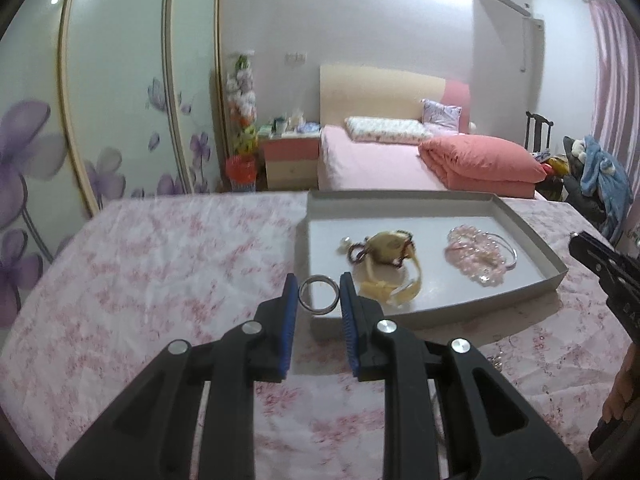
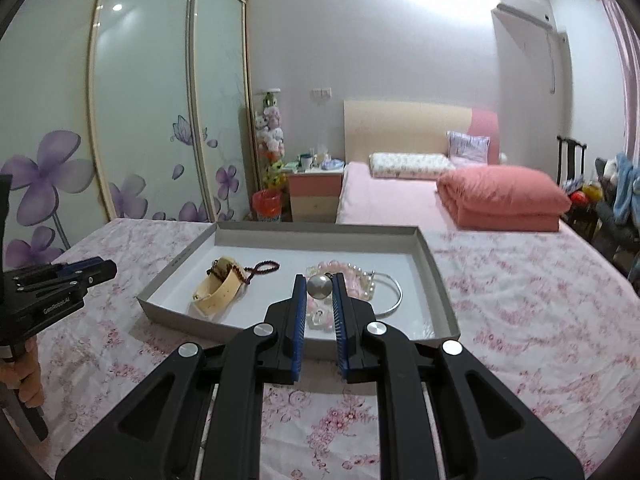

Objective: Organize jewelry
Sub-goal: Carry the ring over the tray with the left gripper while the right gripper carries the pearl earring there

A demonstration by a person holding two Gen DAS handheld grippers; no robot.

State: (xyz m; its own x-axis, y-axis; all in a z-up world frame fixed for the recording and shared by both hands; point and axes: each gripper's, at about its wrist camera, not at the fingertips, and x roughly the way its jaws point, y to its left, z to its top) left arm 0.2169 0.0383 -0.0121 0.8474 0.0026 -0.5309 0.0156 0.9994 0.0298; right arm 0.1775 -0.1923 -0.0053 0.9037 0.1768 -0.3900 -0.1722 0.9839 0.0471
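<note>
left gripper (image 1: 319,294) clamps ring (image 1: 319,295), right gripper (image 2: 319,295) clamps pendant (image 2: 319,288)

Overhead glare blows out the upper wall, edges bow with fisheye distortion, and detail is soft throughout.

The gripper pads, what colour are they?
Blue, on black fingers; clearest in the left wrist view, where the pads of the left gripper grip a silver ring.

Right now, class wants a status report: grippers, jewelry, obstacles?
Left gripper shut on silver ring. Right gripper shut on round pendant. Tray ahead, path clear.
</note>
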